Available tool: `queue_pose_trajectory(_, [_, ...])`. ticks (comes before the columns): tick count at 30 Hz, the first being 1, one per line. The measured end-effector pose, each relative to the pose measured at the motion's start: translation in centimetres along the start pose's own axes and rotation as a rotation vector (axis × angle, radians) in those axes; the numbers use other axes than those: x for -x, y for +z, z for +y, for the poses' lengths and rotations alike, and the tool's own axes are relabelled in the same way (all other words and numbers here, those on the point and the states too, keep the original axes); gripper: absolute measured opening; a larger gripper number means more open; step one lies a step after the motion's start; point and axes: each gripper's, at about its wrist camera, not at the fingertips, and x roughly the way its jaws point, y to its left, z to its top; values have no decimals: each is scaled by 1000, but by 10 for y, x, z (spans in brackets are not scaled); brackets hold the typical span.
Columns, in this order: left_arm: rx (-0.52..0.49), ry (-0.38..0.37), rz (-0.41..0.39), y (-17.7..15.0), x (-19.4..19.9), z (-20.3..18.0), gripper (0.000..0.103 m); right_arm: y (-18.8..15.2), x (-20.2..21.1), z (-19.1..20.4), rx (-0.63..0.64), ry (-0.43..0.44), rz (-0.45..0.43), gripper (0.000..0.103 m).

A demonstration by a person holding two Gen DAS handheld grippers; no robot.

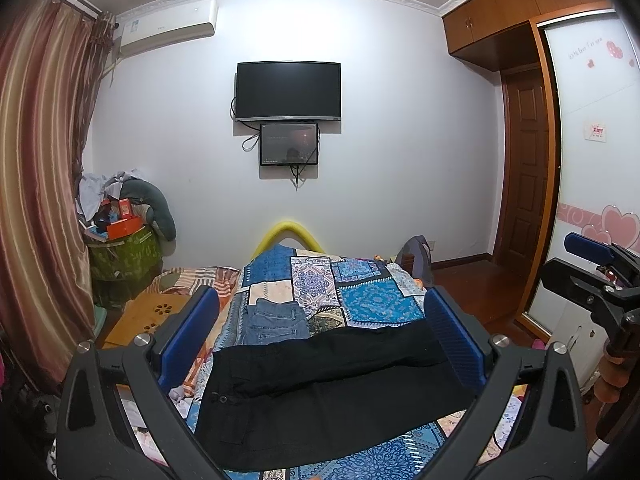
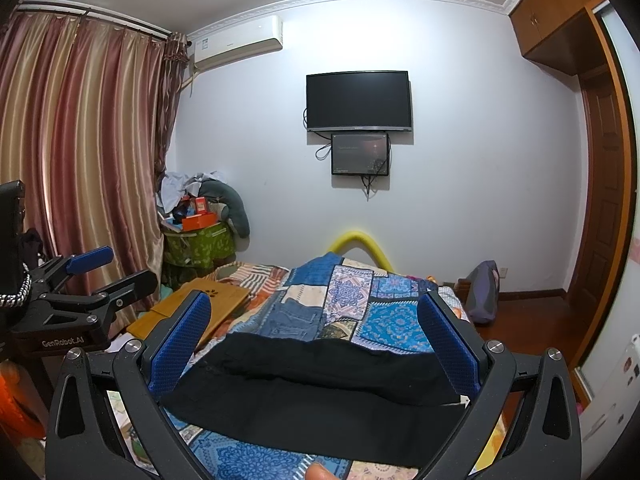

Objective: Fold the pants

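Left wrist view: the left gripper (image 1: 322,334) has its two blue-padded fingers (image 1: 192,330) spread wide apart, gripping nothing. The black pants (image 1: 320,392) lie flat across the near part of the bed (image 1: 376,300), on a blue patchwork cover, running left to right with one layer lapped over another. A pair of folded jeans (image 1: 276,320) lies on the cover just beyond the pants, to the left. The right gripper (image 1: 592,276) shows at the right edge, above the floor and clear of the bed. A television (image 1: 288,90) hangs on the far wall.

Right wrist view: the right gripper (image 2: 316,334) likewise stands with its fingers (image 2: 182,336) well apart and nothing between them. The black pants (image 2: 320,396) lie across the near bed below it, the jeans (image 2: 296,318) just beyond. The left gripper (image 2: 96,276) is at the left edge, fingers parted, clear of the pants. A wooden lap desk (image 2: 208,306) rests on the left side of the bed.
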Motion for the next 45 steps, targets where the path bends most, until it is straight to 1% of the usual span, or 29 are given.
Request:
queue_pose_trajectory(16, [3,0,-2,0,0,1,103,1,1,3,5,-8,-11,103])
queue_pose_trajectory(36, [12,-4,-4,-2,1,6,103,-2,-5,-1,0,-8,9,103])
queue_pose_trajectory(45, [18,2,11,-7,-19,18,103,-8,-23,-2,2,-18,46,103])
